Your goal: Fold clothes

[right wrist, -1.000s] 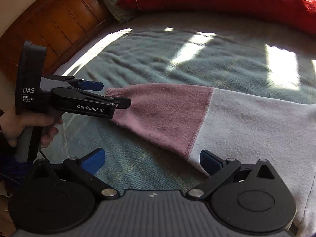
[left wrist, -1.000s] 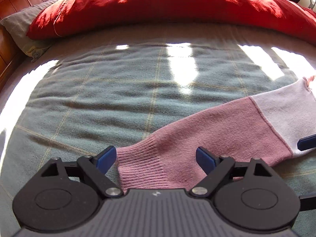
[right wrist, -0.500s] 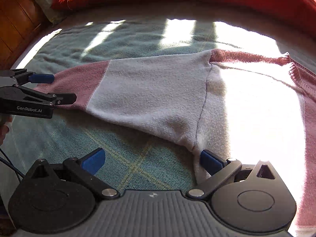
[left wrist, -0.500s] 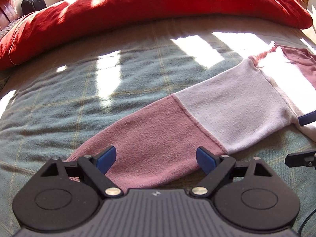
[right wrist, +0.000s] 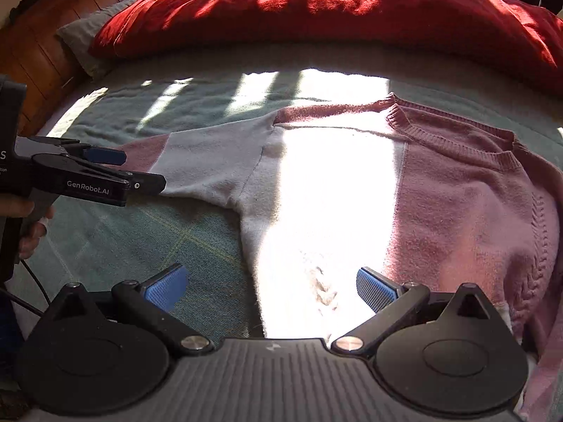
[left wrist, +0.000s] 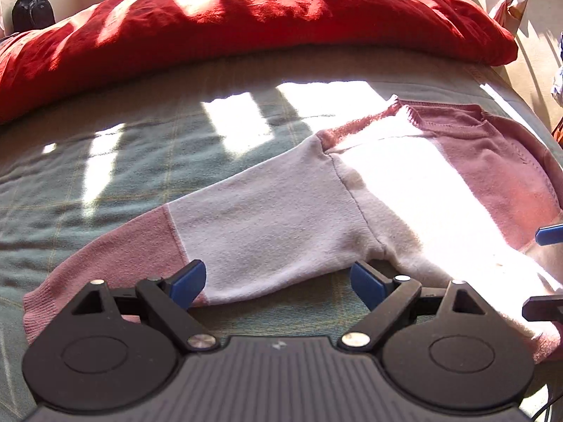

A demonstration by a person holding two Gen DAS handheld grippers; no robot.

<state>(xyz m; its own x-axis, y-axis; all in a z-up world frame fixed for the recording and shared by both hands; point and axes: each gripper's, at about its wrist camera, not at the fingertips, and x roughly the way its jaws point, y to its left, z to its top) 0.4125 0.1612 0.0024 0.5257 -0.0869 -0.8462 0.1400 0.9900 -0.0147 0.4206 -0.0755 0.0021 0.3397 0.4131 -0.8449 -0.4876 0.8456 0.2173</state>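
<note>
A knitted sweater (left wrist: 281, 218) in pink and pale lilac blocks lies flat on the green checked blanket (left wrist: 105, 161). Its sleeve runs to the lower left and ends in a pink ribbed cuff (left wrist: 38, 313). My left gripper (left wrist: 278, 285) hovers open over the sleeve near the armpit, with nothing pinched. The right wrist view shows the sweater's body (right wrist: 457, 193) and round neckline. My right gripper (right wrist: 269, 286) hangs open above the sunlit side of the body, holding nothing. The left gripper (right wrist: 137, 170) appears there at the left, held by a hand, over the sleeve.
A long red duvet (right wrist: 316, 14) lies across the far side of the bed. A grey pillow (right wrist: 84, 38) and a wooden headboard (right wrist: 45, 52) sit at the far left. A dark bag (left wrist: 31, 10) stands behind the bed. Strong sun stripes wash out part of the sweater.
Both grippers have travelled right along the sleeve, from the pink cuff towards the armpit and body. More of the sweater's body and neckline has come into view. Both stayed open.
</note>
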